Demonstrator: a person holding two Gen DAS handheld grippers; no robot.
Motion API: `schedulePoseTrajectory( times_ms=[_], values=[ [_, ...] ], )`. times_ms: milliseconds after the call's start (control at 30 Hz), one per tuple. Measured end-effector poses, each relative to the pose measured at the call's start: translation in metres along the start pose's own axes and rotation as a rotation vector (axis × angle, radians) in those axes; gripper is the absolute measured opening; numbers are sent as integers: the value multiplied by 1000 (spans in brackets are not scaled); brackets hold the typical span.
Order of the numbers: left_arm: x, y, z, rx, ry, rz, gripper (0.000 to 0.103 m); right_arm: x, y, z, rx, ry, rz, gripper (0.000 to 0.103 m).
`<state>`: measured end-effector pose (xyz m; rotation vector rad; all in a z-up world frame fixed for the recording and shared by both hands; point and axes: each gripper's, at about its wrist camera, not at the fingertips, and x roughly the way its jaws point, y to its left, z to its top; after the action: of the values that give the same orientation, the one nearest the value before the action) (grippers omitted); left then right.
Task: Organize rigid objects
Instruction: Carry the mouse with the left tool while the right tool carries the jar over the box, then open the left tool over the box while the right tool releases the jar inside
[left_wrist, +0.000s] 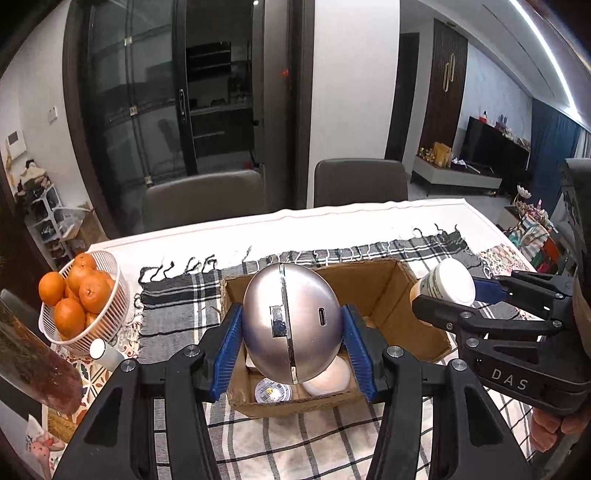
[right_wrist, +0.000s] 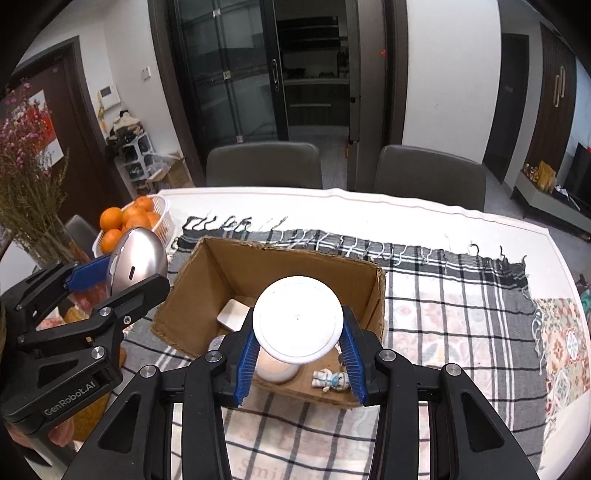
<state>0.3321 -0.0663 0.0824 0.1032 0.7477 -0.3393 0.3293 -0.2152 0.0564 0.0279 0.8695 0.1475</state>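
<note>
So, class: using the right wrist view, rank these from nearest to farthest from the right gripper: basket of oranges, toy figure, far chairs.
1. toy figure, in the cardboard box just beneath the right gripper.
2. basket of oranges, far left on the table.
3. far chairs, beyond the table.

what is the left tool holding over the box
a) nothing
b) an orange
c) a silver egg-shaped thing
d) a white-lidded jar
c: the left tool has its blue pads pressed on both sides of the silver egg-shaped thing, above the cardboard box.
</note>
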Motion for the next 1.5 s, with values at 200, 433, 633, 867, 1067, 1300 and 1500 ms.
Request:
schedulePoseTrajectory(
  times_ms=[200, 433, 633, 867, 1067, 1300, 1500],
  values=[
    [21, 7, 5, -11, 64, -10, 52, 25, -6, 5, 13, 66, -1, 42],
    [52, 11, 5, -9, 159, -6, 52, 49, -10, 11, -9, 118, -44, 42],
    [73, 10, 2, 11, 224, 3, 52, 68, -12, 13, -48, 172, -54, 42],
    [91, 9, -3, 30, 286, 9, 52, 96, -22, 6, -28, 271, -25, 42],
    [108, 11, -9, 18, 344, -2, 53, 109, -20, 0, -37, 315, -23, 42],
    [115, 11, -16, 13, 369, 14, 53, 114, -17, -3, -51, 337, -32, 42],
    [110, 12, -16, 5, 352, 40, 53, 114, -20, -5, -38, 340, -31, 43]
  ],
)
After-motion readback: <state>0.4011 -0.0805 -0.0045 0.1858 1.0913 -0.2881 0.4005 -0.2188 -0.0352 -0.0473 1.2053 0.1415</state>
